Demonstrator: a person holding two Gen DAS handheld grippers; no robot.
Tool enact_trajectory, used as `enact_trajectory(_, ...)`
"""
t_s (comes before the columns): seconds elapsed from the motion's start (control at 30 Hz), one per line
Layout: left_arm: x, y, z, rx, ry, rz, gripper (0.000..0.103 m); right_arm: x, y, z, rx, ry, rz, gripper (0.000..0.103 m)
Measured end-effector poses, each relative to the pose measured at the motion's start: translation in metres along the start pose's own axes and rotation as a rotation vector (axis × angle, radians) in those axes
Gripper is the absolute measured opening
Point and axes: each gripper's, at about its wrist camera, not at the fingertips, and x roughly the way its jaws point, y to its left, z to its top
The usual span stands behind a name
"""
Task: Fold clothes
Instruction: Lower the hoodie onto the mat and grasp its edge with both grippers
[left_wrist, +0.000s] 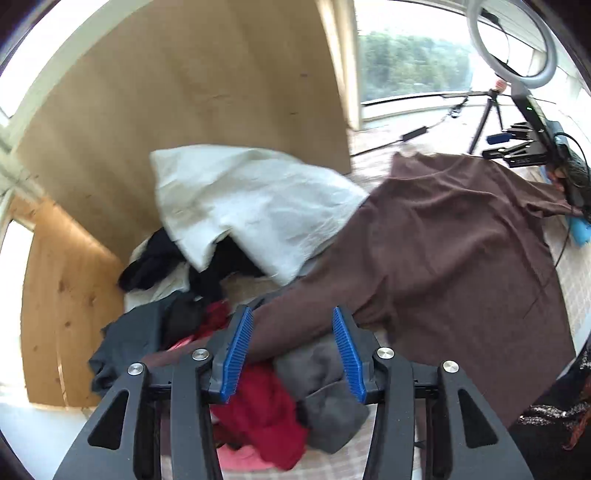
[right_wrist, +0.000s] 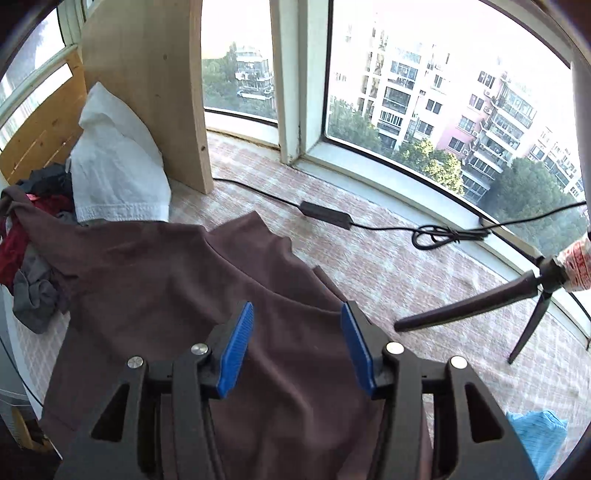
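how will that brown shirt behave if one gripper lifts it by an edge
The brown shirt lies in soft ripples, so it will probably droop and bunch rather than hold shape. Its sleeve trails onto the clothes pile, so it may drag or snag there.

— From where is the scene seen in the left wrist view?
— It is taken from just behind the left gripper (left_wrist: 292, 350), low and close over a heap of clothes (left_wrist: 266, 398), faced toward a wooden board (left_wrist: 192, 96).
— And in the right wrist view?
— The right gripper (right_wrist: 297, 345) is looked along, close above the brown garment (right_wrist: 177, 266), toward the windows (right_wrist: 424, 92).
— What is shared?
— The brown garment (left_wrist: 443, 240), the white cloth (left_wrist: 251, 199) (right_wrist: 114, 166), the board (right_wrist: 147, 74) and the heap (right_wrist: 33, 258) are seen in both.
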Motion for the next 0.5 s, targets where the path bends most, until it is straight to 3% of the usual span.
enact_trajectory(0.07,0.041,-0.038,0.037,0.095,0.01,-0.082,0.045,0.014,-0.018,-0.015,0.032,0.043,0.006,0.049)
enact_trajectory(0.17,0.106,-0.087,0.086,0.214,0.036,-0.105,0.044,0.025,-0.045,-0.026,0.059,0.071,-0.003,0.049)
enact_trajectory(0.27,0.161,-0.101,0.121,0.24,0.076,-0.113,0.044,0.033,-0.068,-0.03,0.078,0.092,-0.009,0.049)
enact_trajectory(0.5,0.203,-0.097,0.135,0.219,0.125,-0.148,0.043,0.062,-0.066,-0.013,-0.043,0.135,0.013,0.049)
